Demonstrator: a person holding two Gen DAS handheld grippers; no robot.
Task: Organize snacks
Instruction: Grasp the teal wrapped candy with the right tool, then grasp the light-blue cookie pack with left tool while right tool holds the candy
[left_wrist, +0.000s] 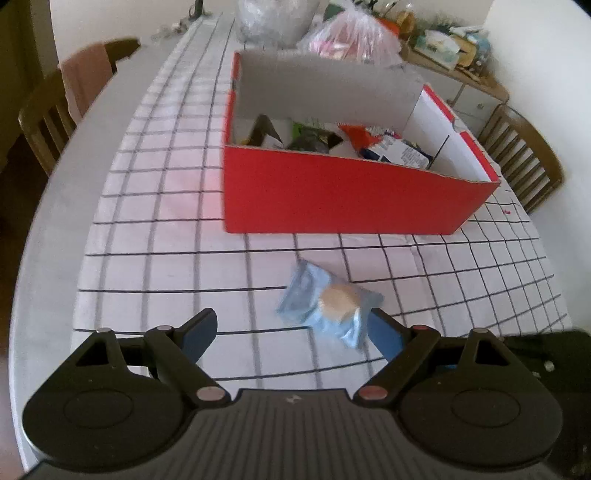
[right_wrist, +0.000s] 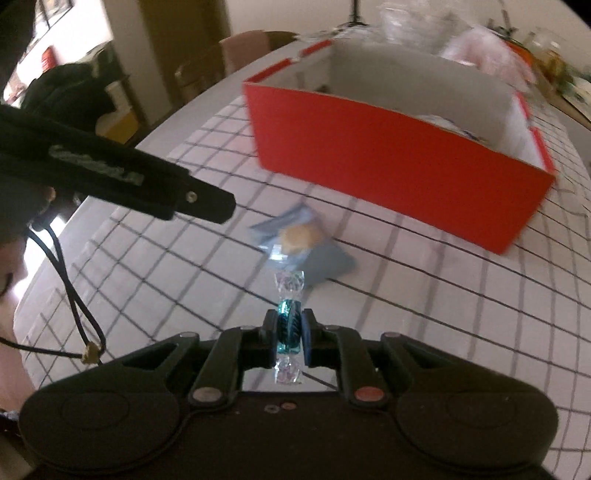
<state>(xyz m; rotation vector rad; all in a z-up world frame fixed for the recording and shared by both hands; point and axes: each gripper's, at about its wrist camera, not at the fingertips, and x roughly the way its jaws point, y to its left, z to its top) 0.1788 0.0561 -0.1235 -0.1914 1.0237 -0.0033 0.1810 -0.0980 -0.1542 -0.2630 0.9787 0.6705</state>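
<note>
Right gripper (right_wrist: 290, 332) pinches a teal candy (right_wrist: 289, 328); left gripper (left_wrist: 291, 326) gapes wide beside the blue packet (left_wrist: 327, 304), bare tablecloth (left_wrist: 147, 229) before the red box (left_wrist: 343, 192).

- We see a table (left_wrist: 55, 206) with a pale grey rim, covered by a white cloth with a black grid (left_wrist: 155, 206).
- A red cardboard box (left_wrist: 332, 192) stands on the cloth, open at the top.
- A blue snack packet (left_wrist: 325, 306), showing a round biscuit, lies on the cloth near the box's front wall, apart from it.
- Beyond the box we make out a pink plastic bag (left_wrist: 351, 37) and a clear bag (left_wrist: 273, 18).
</note>
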